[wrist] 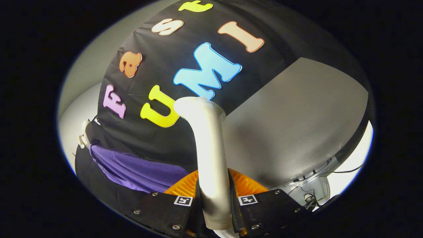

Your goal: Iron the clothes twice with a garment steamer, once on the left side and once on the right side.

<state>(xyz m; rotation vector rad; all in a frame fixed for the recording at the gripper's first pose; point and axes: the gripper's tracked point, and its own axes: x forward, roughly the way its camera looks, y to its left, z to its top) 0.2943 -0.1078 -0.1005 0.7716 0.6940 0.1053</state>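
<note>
We have the steamer clamped in the gripper — both fingers press on its pale handle from either side, narrow around it, and the handle rises ahead of us and bends over at the top. Whether the grip sits square on the handle or a little skewed we cannot tell from here.

The clothes — a purple garment — hang to the left of the steamer and beyond the fingers, on a white hanger against the black cloth of the booth wall. An orange ribbed part shows just behind the handle, close above the fingers. To the right a grey panel leans across, with some wires trailing below it.

We judge that the steamer is in hand but not yet on the cloth, so neither pass looks done. To do this step well, we should swing the head left until it faces the purple garment, lay it lightly against the fabric on one side, and draw it down in one slow, even stroke. Then we lift clear and repeat on the other side. We should keep the hold firm, since a round handle may twist between the fingers, and steer clear of the hanger.
</note>
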